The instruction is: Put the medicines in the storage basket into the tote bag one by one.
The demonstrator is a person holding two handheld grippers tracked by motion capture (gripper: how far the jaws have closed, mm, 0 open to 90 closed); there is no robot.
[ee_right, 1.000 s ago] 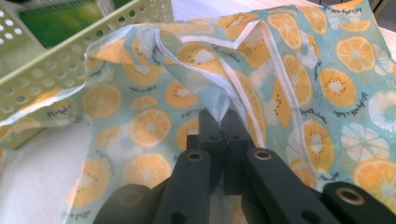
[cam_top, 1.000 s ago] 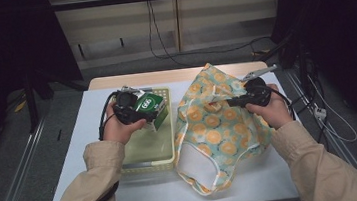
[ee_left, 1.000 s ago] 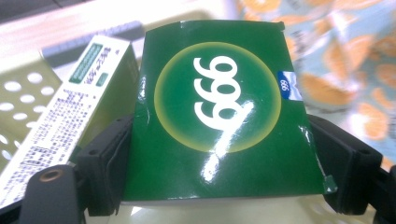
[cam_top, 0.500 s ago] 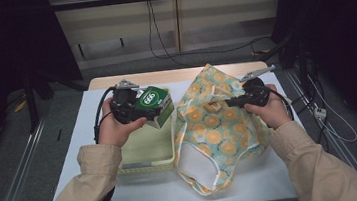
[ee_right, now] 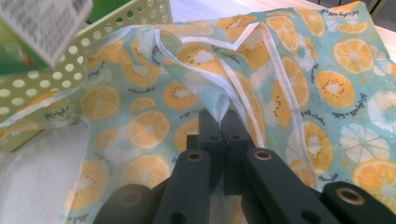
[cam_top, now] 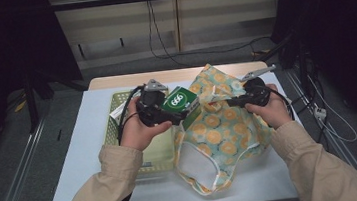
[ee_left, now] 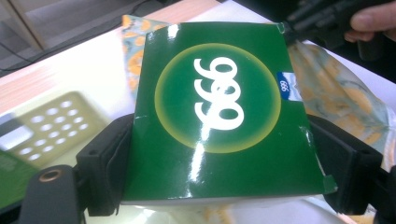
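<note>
A green box (cam_top: 180, 102) marked 999 is clamped between the jaws of my left gripper (cam_top: 170, 112), lifted above the pale green basket (cam_top: 118, 118) and right at the bag's left rim. In the left gripper view the green box (ee_left: 219, 109) sits squarely between both black pads. The orange-slice patterned cloth bag (cam_top: 224, 126) lies on the table to the right. My right gripper (cam_top: 223, 102) is shut on the bag's white-trimmed rim and holds it raised. In the right gripper view my right gripper (ee_right: 219, 122) pinches that rim of the bag (ee_right: 289, 84).
The perforated basket (ee_right: 56, 65) stands left of the bag on the white table (cam_top: 82, 156). Another green package lies in the basket (ee_left: 51, 126). A wooden strip (cam_top: 114, 81) runs along the table's far edge. Cables trail behind it.
My left gripper has carried the green box up out of the basket and rightward to the bag's opening. The right gripper has kept its hold on the rim without moving.
</note>
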